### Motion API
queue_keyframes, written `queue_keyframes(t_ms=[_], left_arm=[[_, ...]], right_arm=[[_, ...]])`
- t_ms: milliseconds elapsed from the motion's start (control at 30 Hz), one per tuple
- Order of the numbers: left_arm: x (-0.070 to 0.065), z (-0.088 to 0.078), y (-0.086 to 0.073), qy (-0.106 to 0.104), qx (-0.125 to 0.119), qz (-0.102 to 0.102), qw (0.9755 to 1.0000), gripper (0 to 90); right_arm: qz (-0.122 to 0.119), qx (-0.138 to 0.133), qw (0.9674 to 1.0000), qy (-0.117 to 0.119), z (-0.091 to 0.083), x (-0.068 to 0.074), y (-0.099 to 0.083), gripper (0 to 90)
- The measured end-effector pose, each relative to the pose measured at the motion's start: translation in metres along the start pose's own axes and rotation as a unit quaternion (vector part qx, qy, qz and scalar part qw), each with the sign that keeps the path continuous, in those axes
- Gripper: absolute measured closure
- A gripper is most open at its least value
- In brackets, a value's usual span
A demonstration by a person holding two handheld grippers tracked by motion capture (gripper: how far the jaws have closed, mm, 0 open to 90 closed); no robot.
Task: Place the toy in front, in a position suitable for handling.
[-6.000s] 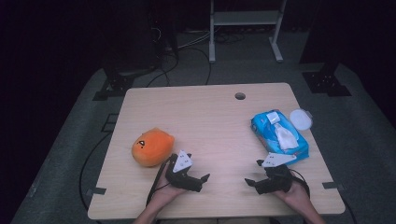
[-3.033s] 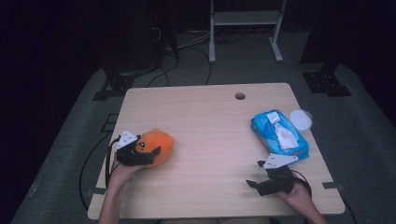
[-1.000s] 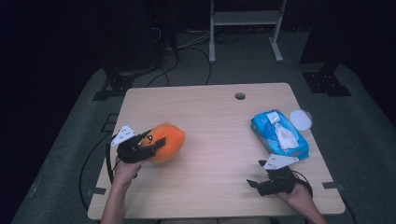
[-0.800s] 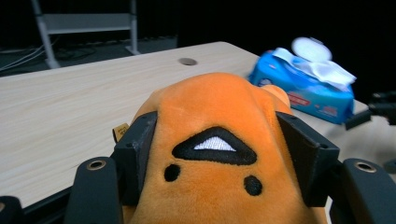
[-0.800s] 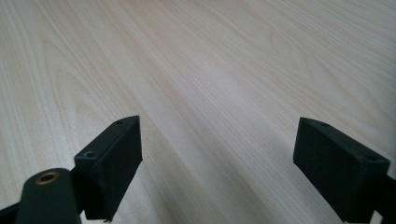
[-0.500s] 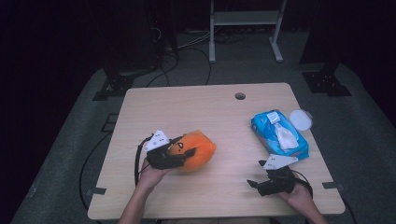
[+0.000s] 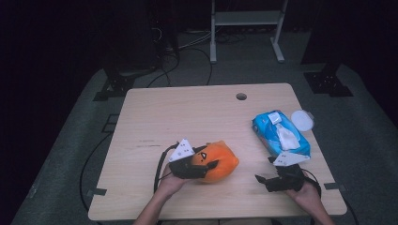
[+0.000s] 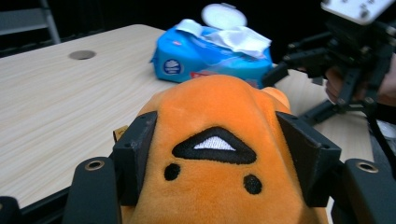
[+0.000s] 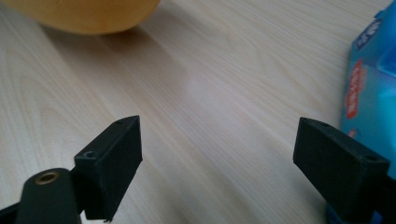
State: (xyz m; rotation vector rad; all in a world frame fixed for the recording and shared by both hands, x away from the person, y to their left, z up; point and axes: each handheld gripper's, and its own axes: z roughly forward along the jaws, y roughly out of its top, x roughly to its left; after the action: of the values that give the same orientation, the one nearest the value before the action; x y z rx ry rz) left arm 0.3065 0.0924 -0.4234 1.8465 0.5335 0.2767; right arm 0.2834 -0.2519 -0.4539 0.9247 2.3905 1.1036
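An orange plush toy (image 7: 219, 161) with a small black face lies near the table's front middle, and my left gripper (image 7: 210, 161) is shut on it. In the left gripper view both black jaws press into the sides of the plush toy (image 8: 219, 154). My right gripper (image 7: 265, 179) rests low near the front right of the table, open, with bare wood between its jaws (image 9: 219, 154). A blue pack of wet wipes (image 7: 280, 134) with its lid up and a white wipe sticking out lies just behind the right gripper. The orange plush toy (image 9: 84, 14) shows at that view's top left.
The wooden table (image 7: 187, 112) has a cable hole (image 7: 241, 96) near its far edge. A white round lid (image 7: 302, 119) sits beside the wipes pack. Black cables trail from both grippers. A white metal frame (image 7: 244, 18) stands on the floor beyond the table.
My left gripper has carried the orange plush toy from the table's left side rightward to the front middle. The right gripper has stayed in place.
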Motion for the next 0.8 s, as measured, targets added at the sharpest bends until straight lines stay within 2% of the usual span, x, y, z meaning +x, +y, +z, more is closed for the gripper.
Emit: queue_keyframes(t_ms=[100, 167, 200, 233, 400, 500, 633, 800], left_arm=[[-0.004, 0.010, -0.006, -0.013, 0.006, 0.006, 0.9999, 33.3], [-0.004, 0.018, -0.014, -0.029, 0.019, -0.001, 0.9994, 32.3], [-0.006, 0.022, -0.021, -0.033, 0.017, 0.001, 0.9993, 31.8], [-0.008, 0.024, -0.024, -0.031, 0.004, -0.001, 0.9995, 31.5], [-0.011, 0.023, -0.023, -0.025, 0.018, 0.021, 0.9993, 30.4], [-0.011, 0.022, -0.023, -0.028, 0.022, 0.022, 0.9991, 29.9], [-0.012, 0.022, -0.025, -0.028, 0.021, 0.035, 0.9988, 29.0], [-0.014, 0.023, -0.025, -0.033, 0.027, 0.046, 0.9980, 27.8]], right_arm=[[0.007, -0.003, 1.0000, -0.005, -0.003, -0.004, -0.002, 14.4], [0.008, -0.004, 0.9999, -0.006, -0.003, -0.006, -0.002, 14.5], [0.008, -0.004, 0.9999, -0.007, -0.003, -0.006, -0.003, 14.5], [0.008, -0.003, 0.9999, -0.007, -0.003, -0.006, -0.003, 14.4], [0.007, -0.005, 0.9999, -0.006, -0.003, -0.004, -0.002, 14.4], [0.008, -0.007, 0.9999, -0.007, -0.004, -0.004, -0.001, 14.5], [0.014, -0.037, 0.9991, -0.019, -0.012, -0.006, 0.005, 14.4], [0.028, -0.076, 0.9957, -0.043, -0.024, -0.017, 0.015, 14.2]])
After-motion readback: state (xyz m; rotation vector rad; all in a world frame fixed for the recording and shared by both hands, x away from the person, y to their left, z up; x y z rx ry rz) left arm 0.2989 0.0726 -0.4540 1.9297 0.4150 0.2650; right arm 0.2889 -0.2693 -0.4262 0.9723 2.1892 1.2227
